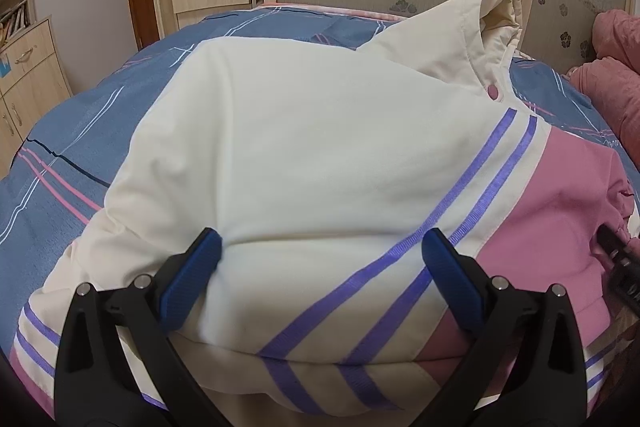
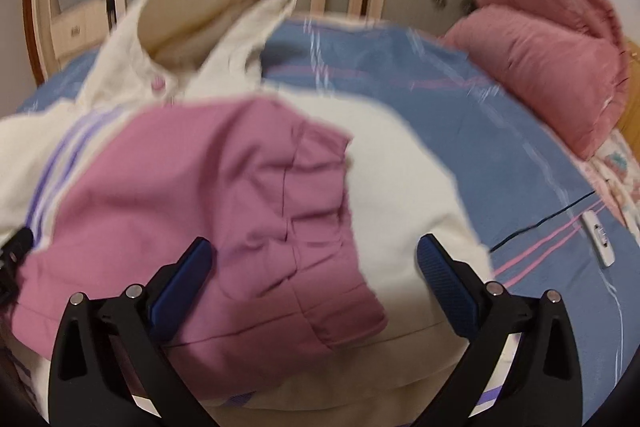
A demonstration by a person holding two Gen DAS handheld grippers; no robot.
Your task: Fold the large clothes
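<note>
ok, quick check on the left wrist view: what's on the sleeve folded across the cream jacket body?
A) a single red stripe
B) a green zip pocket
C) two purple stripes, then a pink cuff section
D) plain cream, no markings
C: the sleeve lying over the jacket shows two parallel purple stripes running diagonally, with a pink section beyond them toward the cuff.

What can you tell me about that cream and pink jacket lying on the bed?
The jacket is mostly cream, with a soft, padded look, pink sleeve ends and paired purple stripes. It lies partly folded on a blue plaid bedspread, both sleeves laid across the body; the pink cuff is gathered. Its hood stands up at the far end, a pink snap button below it. The left gripper and right gripper are both open over its near edge, gripping nothing.
</note>
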